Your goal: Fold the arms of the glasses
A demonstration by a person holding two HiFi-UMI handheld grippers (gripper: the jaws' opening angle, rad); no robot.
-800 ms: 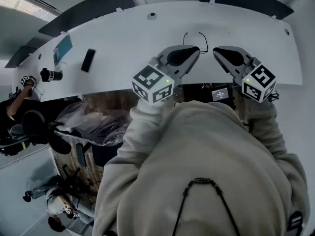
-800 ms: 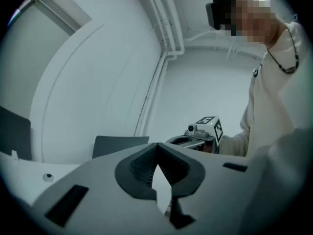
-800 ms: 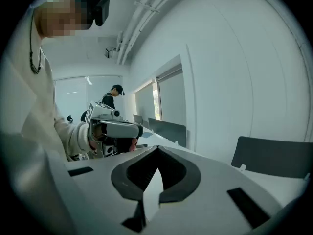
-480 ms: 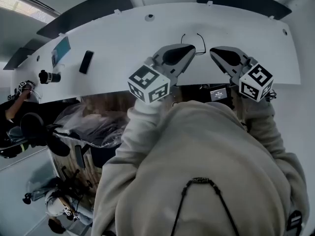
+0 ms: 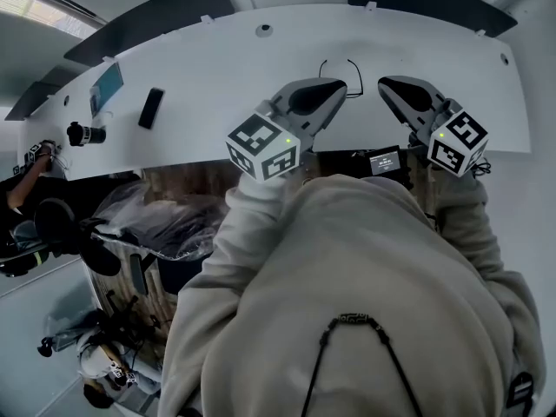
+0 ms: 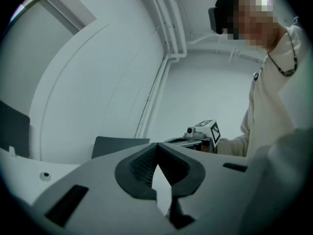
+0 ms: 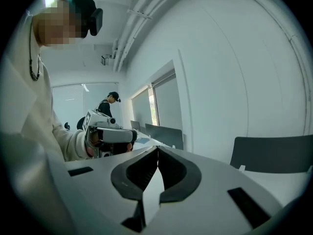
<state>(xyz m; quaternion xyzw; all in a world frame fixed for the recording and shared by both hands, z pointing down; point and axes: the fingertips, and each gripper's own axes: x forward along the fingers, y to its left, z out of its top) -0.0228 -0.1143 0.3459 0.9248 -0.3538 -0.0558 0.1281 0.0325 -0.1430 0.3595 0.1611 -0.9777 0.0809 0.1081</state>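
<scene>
left tongs (image 5: 342, 84) and right tongs (image 5: 383, 83) closed, empty; glasses (image 5: 354, 64) by the worktop's (image 5: 217, 76) far edge look light and frail, so pinch an arm gently.

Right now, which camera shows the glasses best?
The head view: the glasses lie on the white table, partly hidden behind the left gripper. Both gripper views look across the room and miss them.

A long white table (image 5: 217, 76) spans the scene, with dark panels (image 5: 156, 20) along its far edge. White walls (image 6: 98, 82) meet ceiling pipes (image 6: 168, 28); a window (image 7: 166, 106) lies to the far left.
</scene>
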